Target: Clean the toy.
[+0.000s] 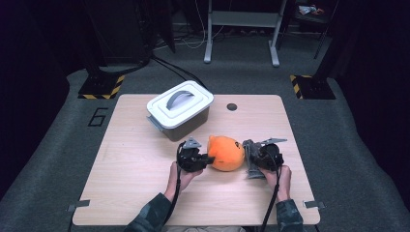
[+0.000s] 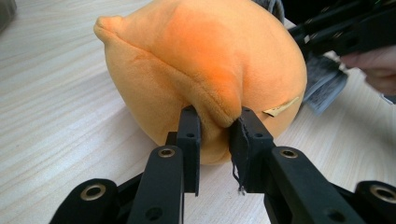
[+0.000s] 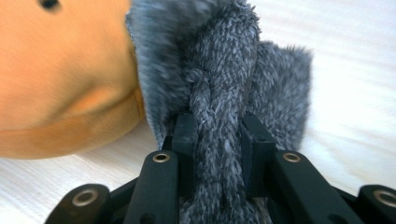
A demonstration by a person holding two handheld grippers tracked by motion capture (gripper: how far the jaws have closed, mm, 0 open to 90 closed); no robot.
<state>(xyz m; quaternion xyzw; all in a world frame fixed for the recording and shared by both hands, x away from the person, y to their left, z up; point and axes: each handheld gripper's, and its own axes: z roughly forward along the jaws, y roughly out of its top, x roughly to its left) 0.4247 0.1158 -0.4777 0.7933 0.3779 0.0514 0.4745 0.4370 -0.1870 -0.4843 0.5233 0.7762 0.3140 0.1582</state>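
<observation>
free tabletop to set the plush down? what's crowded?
Bare wood left of the left gripper, out to the table edge, and along the near edge. Also right of the lidded bin, past the grommet hole. Crowded: centre, where both grippers pinch the orange plush; right gripper holds its grey part.

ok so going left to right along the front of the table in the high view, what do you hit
left gripper → orange plush toy → grey fuzzy piece → right gripper
</observation>
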